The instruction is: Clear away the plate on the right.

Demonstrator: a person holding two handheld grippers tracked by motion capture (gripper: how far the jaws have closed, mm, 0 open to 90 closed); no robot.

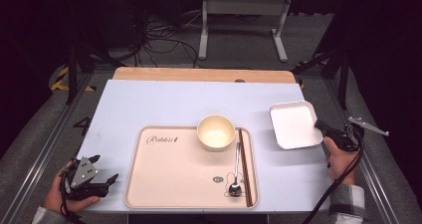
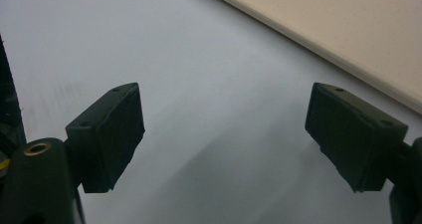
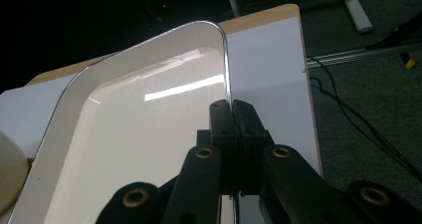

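A white square plate (image 1: 294, 125) sits at the table's right side. My right gripper (image 1: 321, 126) is shut on its right rim; in the right gripper view the two jaws pinch the plate's (image 3: 139, 134) thin edge at my gripper (image 3: 231, 104). My left gripper (image 1: 107, 179) rests near the table's front left corner, open with nothing between its jaws (image 2: 224, 129). A beige tray (image 1: 164, 171) lies in the middle front. It carries a cream bowl (image 1: 216, 132), a metal spoon (image 1: 236, 176) and brown chopsticks (image 1: 244, 167).
The tray's pale edge (image 2: 348, 40) shows just right of my left gripper. A wooden board (image 1: 199, 74) lines the table's far edge. Metal rails run along both sides, and cables and a stand's legs (image 1: 244, 20) lie on the floor beyond.
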